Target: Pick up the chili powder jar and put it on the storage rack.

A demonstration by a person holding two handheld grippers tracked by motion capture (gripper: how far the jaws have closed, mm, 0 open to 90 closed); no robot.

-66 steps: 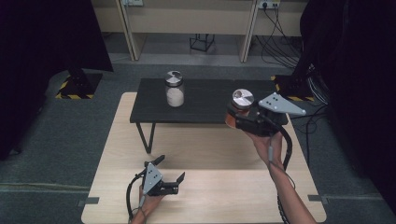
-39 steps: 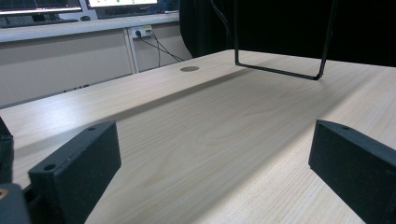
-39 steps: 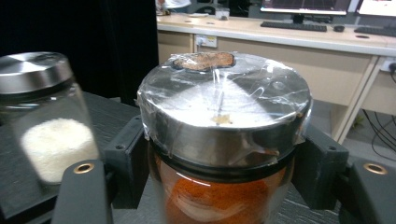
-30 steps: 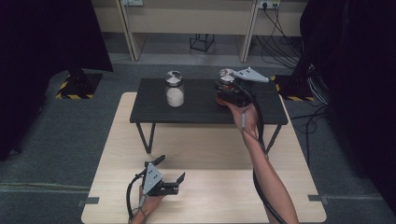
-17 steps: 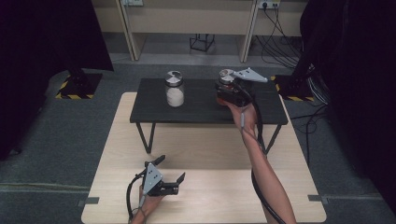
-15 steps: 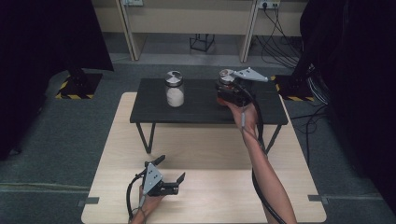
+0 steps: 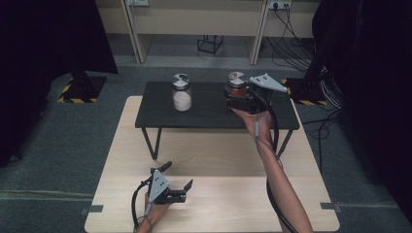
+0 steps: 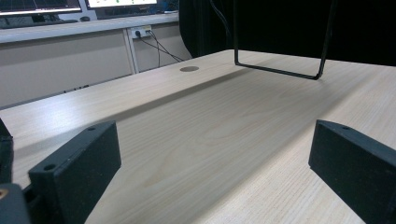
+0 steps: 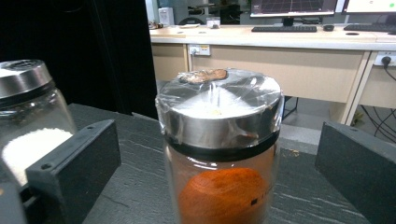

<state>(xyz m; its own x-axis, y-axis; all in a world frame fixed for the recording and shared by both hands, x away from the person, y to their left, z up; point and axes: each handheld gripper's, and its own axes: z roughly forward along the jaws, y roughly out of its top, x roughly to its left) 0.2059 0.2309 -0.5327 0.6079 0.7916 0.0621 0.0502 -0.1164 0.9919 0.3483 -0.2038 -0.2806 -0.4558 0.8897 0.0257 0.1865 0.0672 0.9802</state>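
A person works at a pale wooden worktop (image 7: 214, 160) bearing a low black stand (image 7: 214, 114); the right tongs (image 7: 238, 94) reach to the stand's far right part, around a glass jar of orange powder (image 7: 236, 83) with a steel lid wrapped in clear film; their jaws have just been opening and now stand wide on either side of the jar, pads clear of the glass; the jar stands upright on the stand; a jar of white powder (image 7: 181, 92) stands well apart to its left; the left tongs (image 7: 177, 182) rest low over the near worktop, jaws spread wide, holding nothing.
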